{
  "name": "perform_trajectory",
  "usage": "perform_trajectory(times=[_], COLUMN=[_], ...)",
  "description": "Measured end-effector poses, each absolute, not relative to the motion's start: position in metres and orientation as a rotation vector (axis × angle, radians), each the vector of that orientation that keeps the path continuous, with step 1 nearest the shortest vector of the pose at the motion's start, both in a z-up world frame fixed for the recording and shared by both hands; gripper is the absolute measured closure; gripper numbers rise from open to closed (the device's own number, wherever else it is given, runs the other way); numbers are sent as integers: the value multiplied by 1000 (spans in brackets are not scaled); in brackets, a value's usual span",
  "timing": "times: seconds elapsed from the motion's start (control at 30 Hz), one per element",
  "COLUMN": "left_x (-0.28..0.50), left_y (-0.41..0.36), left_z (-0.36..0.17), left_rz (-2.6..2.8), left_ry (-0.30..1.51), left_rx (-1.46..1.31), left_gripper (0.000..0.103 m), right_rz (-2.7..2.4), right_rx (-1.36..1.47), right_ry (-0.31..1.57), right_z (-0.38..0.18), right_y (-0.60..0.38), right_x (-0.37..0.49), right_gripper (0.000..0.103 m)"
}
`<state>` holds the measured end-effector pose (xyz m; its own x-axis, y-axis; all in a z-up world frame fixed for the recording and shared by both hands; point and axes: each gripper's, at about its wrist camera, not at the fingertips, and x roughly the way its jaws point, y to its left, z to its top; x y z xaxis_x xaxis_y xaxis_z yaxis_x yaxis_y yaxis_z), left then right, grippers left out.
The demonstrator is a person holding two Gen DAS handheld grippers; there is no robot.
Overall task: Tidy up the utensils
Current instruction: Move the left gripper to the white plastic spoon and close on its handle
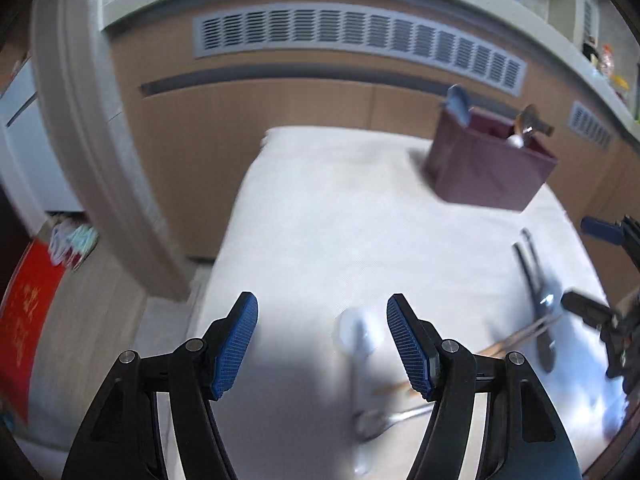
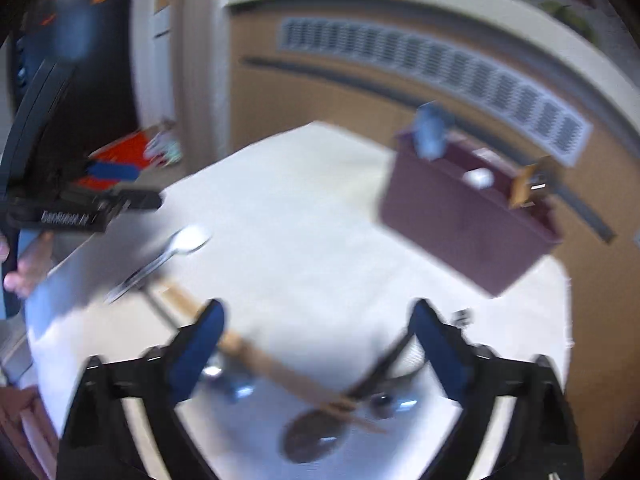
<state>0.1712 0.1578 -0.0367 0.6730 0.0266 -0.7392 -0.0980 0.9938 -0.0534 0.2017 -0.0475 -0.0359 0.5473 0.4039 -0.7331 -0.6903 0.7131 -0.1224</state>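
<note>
A maroon utensil box (image 1: pixel 490 168) stands at the back right of a white-covered table (image 1: pixel 340 220), with a few utensils sticking out. It also shows in the right wrist view (image 2: pixel 468 216). My left gripper (image 1: pixel 322 344) is open and empty above the table's near edge, with a white spoon (image 1: pixel 356 336) between its fingers below. Black tongs (image 1: pixel 536 280) lie to the right. My right gripper (image 2: pixel 316 356) is open and empty over a wooden-handled utensil (image 2: pixel 264 360), black tongs (image 2: pixel 380 364) and a dark spoon (image 2: pixel 312 436). A white spoon (image 2: pixel 184 242) lies at left.
A wooden wall panel with a grey vent grille (image 1: pixel 360 36) runs behind the table. A red item (image 1: pixel 24 320) lies on the floor at left. The other gripper (image 2: pixel 84 204) shows at the left of the right wrist view. Both views are motion-blurred.
</note>
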Motion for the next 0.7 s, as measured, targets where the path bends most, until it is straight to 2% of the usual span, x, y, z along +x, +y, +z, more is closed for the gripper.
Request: perform_trajectory(times=[0.07, 0.2, 0.33, 0.4, 0.7], left_x=[164, 153, 149, 148, 154], left_y=[166, 180, 191, 195, 189], left_z=[-40, -45, -47, -49, -55], left_rz=[83, 82, 99, 101, 80], left_ry=[833, 832, 832, 837, 868], left_rx=[-107, -171, -189, -201, -200], left_gripper=[35, 34, 33, 33, 32], right_rz=[746, 880, 925, 928, 894], right_rx=[-430, -491, -545, -569, -593], right_ry=[798, 858, 869, 875, 868], right_z=[-46, -61, -70, -75, -82], right_y=[-33, -6, 8, 15, 26], right_x=[194, 174, 160, 159, 164], right_gripper=[40, 50, 54, 64, 67])
